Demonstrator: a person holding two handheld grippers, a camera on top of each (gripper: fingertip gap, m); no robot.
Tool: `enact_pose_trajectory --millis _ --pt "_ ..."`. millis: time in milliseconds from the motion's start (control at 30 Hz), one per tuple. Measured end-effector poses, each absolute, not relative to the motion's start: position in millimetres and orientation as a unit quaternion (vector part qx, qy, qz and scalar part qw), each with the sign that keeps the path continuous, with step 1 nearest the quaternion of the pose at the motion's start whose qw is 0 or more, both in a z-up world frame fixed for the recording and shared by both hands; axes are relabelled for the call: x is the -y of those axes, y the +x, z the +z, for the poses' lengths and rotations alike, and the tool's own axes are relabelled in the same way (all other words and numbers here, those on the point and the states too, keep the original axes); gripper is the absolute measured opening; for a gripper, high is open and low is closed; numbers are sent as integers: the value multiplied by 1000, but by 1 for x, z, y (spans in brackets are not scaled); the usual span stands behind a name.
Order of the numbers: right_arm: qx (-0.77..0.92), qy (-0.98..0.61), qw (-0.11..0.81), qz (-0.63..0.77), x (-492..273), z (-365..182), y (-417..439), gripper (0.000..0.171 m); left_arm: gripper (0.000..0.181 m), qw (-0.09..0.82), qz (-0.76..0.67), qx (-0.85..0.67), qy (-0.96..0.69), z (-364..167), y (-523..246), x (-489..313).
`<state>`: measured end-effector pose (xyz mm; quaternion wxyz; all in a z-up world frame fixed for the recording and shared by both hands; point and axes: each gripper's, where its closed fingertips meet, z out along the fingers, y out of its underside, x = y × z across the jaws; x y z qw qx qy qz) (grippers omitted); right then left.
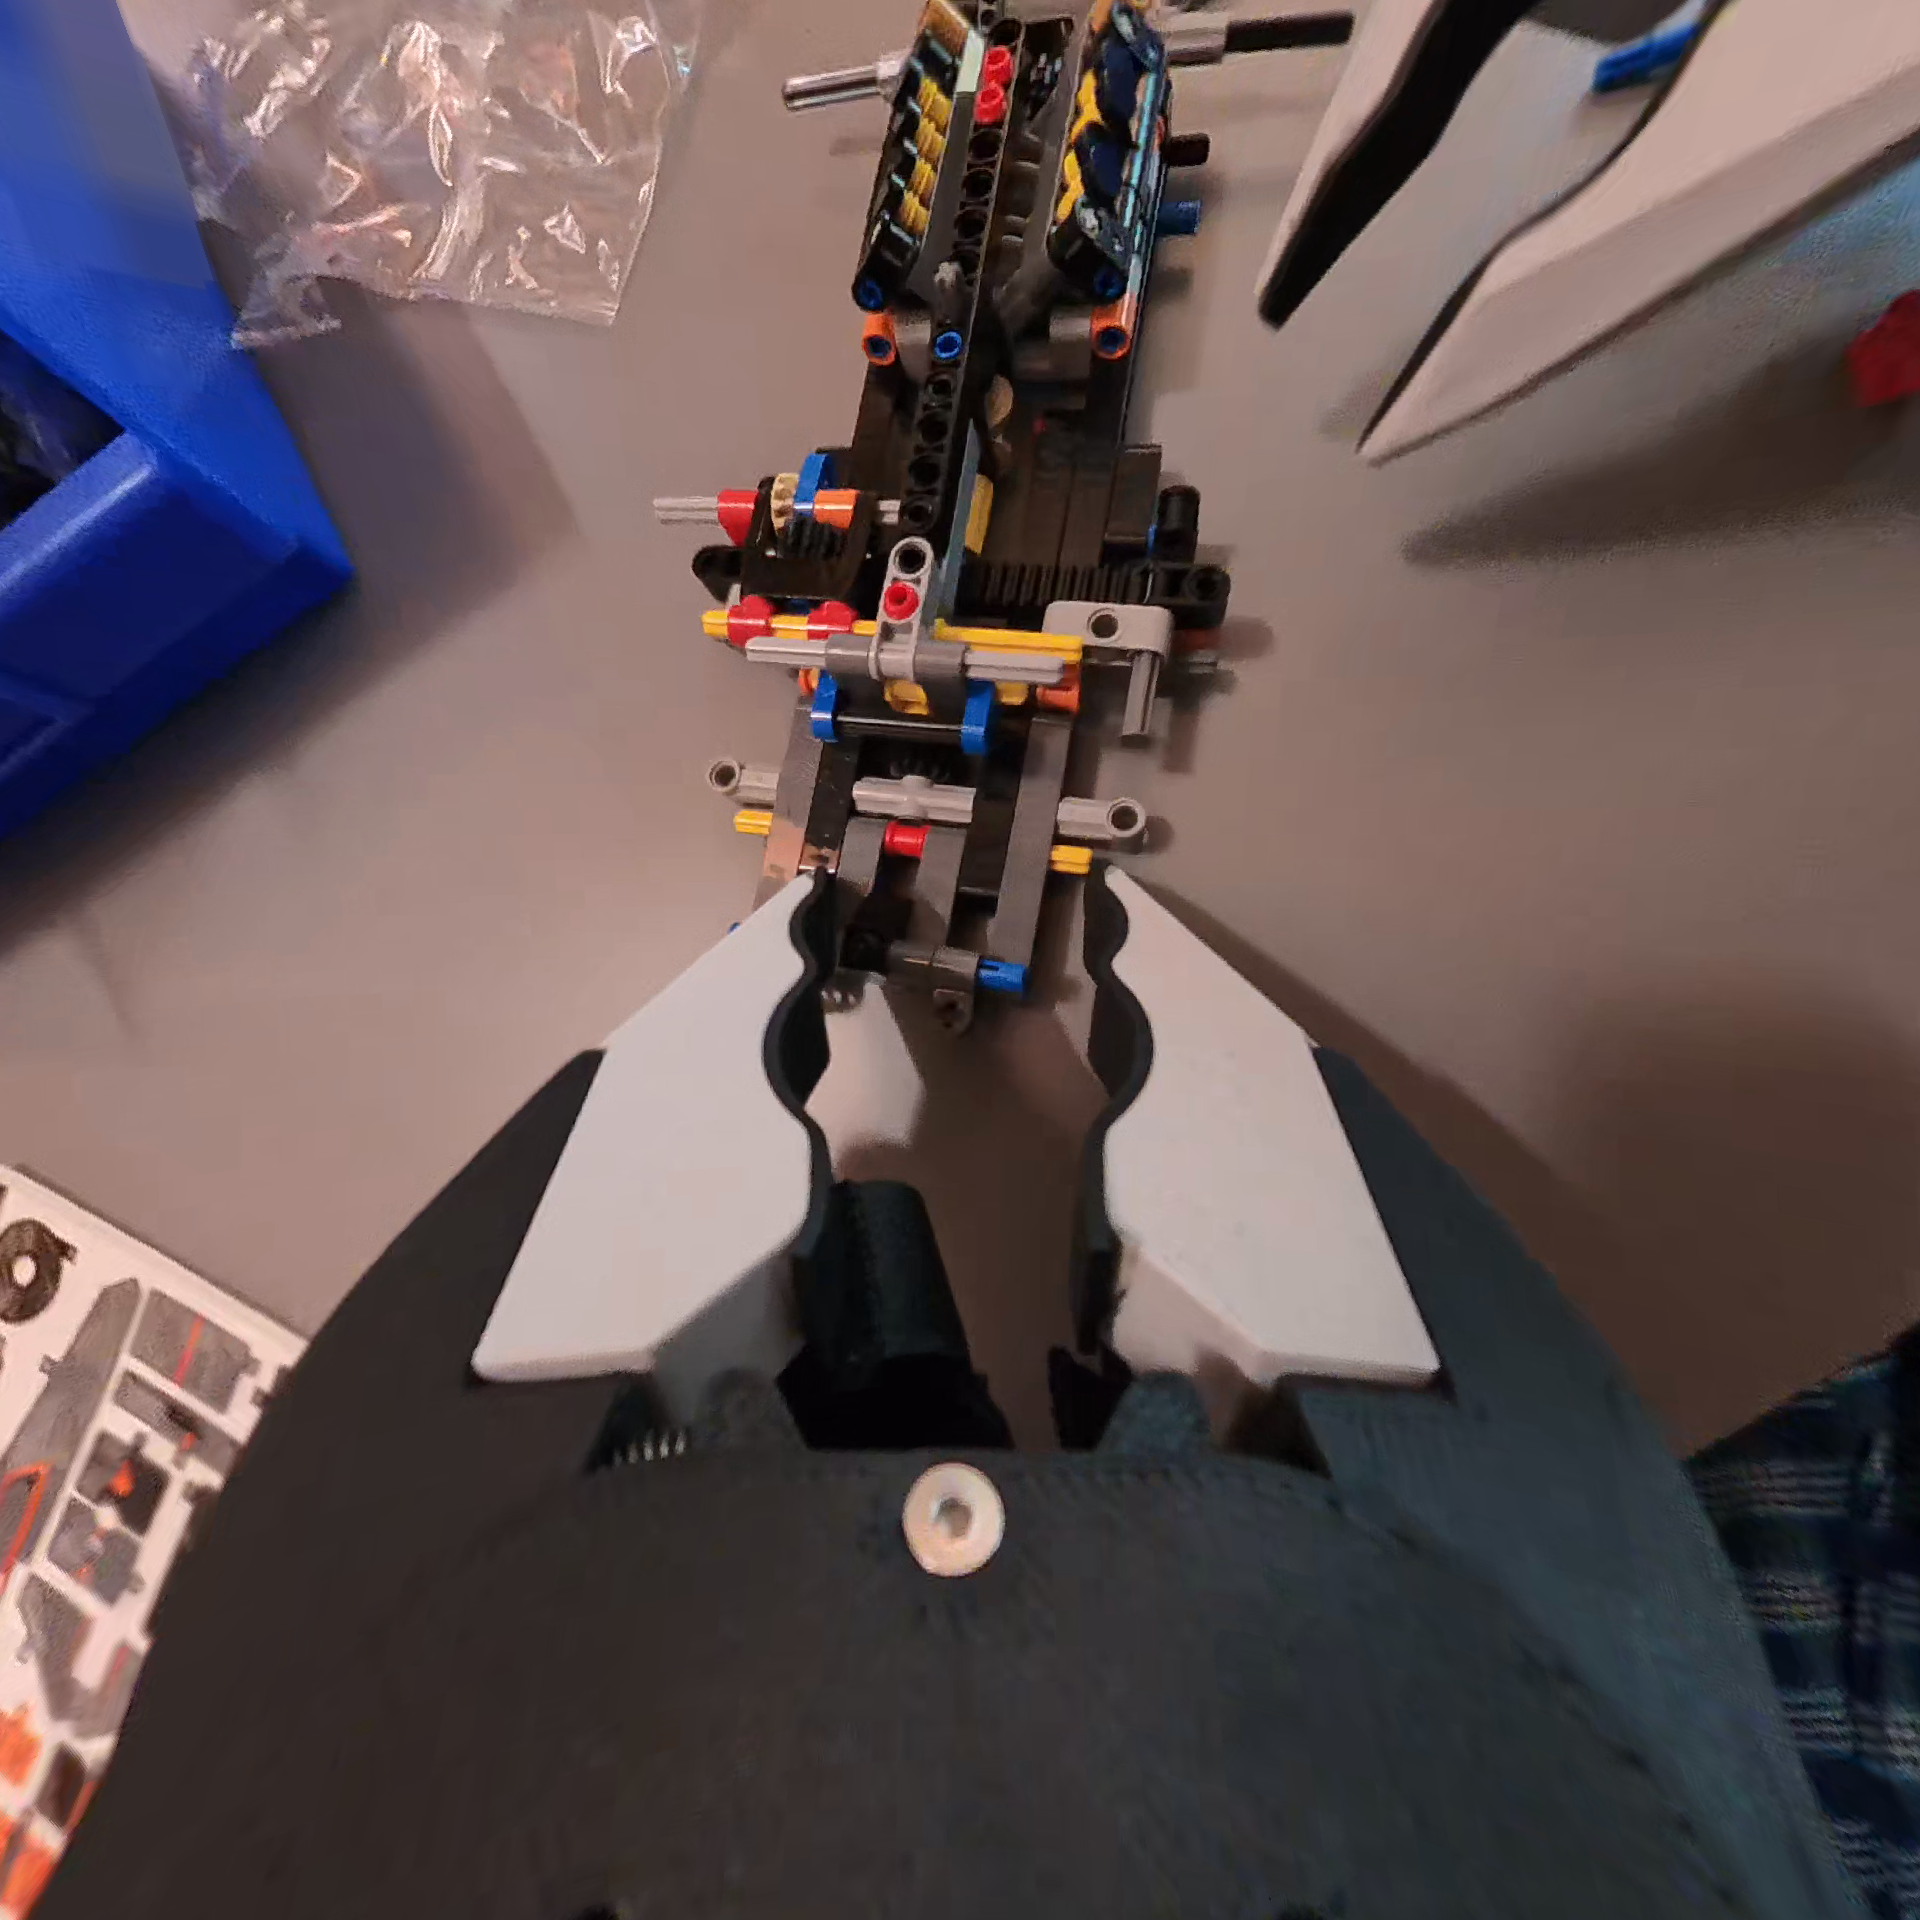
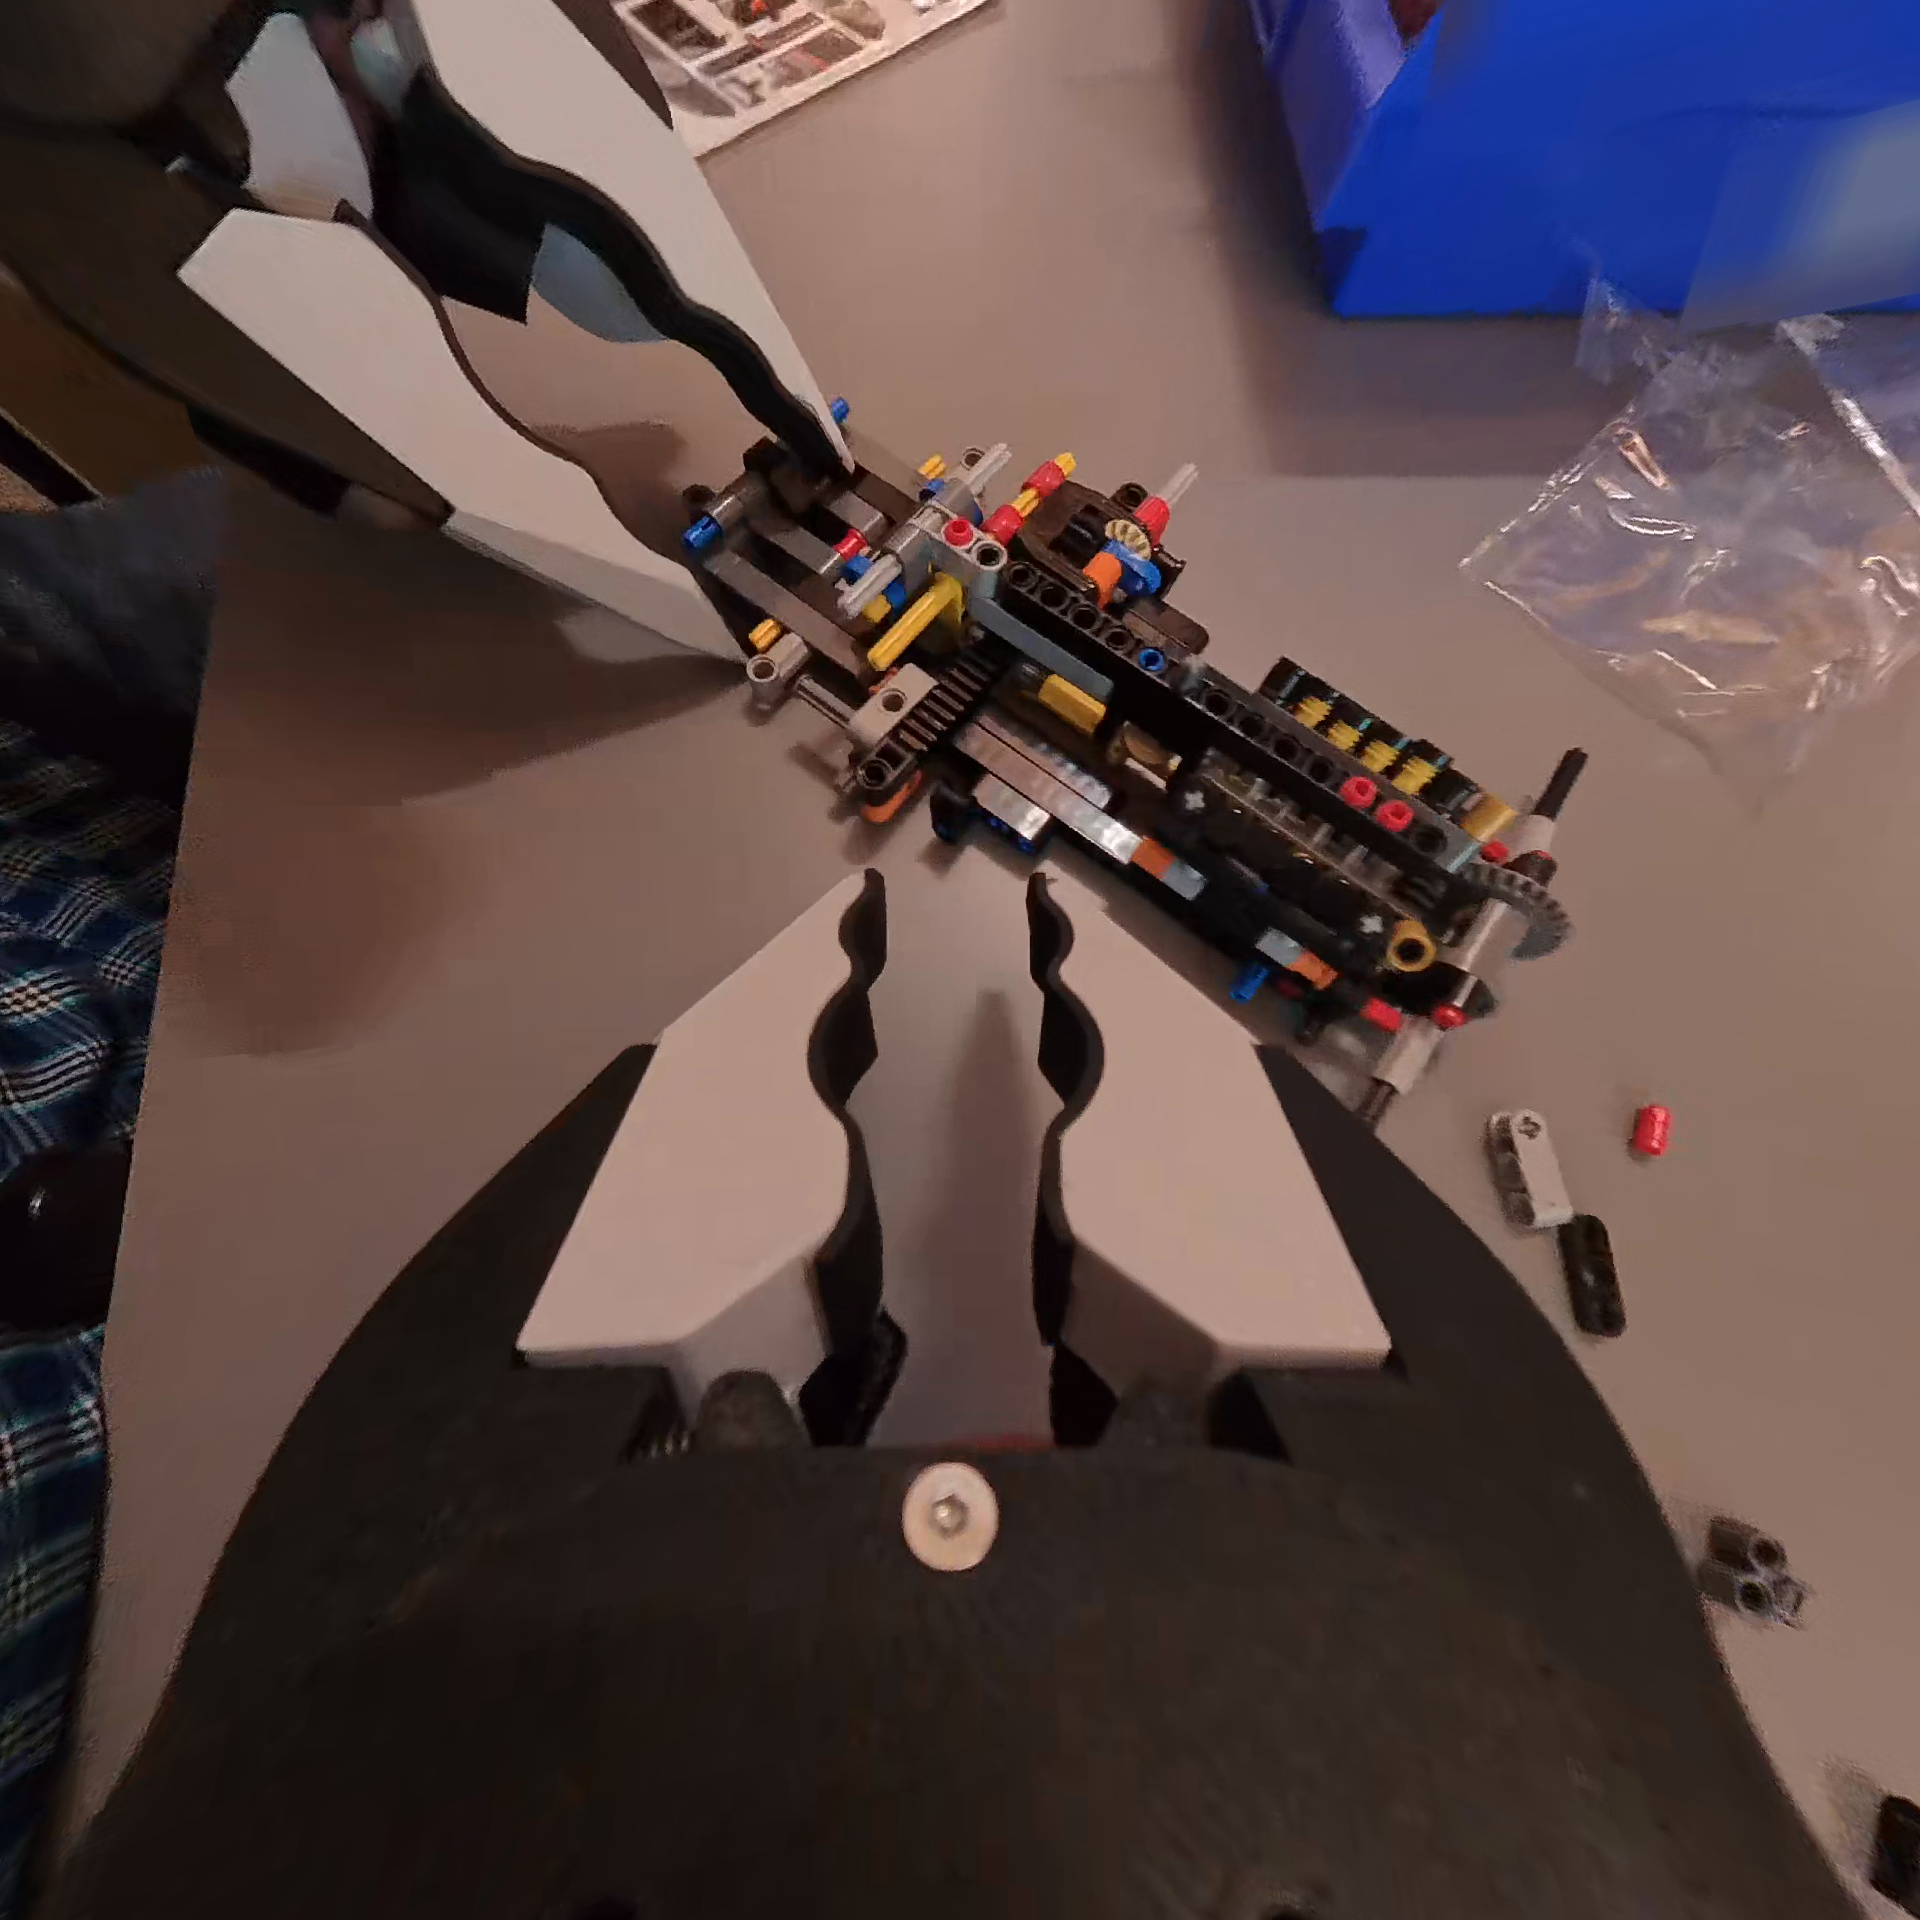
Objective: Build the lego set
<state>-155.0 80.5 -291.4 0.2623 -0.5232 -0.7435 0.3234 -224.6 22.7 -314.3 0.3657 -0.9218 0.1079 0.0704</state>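
Note:
A long, partly built lego model (image 1: 997,540) of black beams with red, yellow, blue and orange pins lies on the grey table. My left gripper (image 1: 958,883) has its fingers on either side of the model's near end and touches it on both sides. The right wrist view shows the model (image 2: 1101,717) lying diagonally, with the left gripper (image 2: 784,545) clamped on its far left end. My right gripper (image 2: 956,883) is open and empty, just short of the model's middle. It also shows in the left wrist view (image 1: 1322,382), at the upper right beside the model.
A blue bin (image 1: 156,520) (image 2: 1558,156) stands at the table's side, with a clear plastic bag (image 1: 436,156) (image 2: 1714,582) next to it. A printed sheet (image 1: 83,1455) lies near the edge. Loose grey (image 2: 1527,1164), red (image 2: 1650,1129) and black (image 2: 1590,1273) pieces lie right of my right gripper.

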Motion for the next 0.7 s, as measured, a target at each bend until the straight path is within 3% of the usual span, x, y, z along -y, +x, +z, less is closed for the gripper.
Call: enact_pose_trajectory --millis 700 --pt "744 -537 280 282 -98 -311 -161 5 39 383 104 -73 -915 -314 -191 -30"
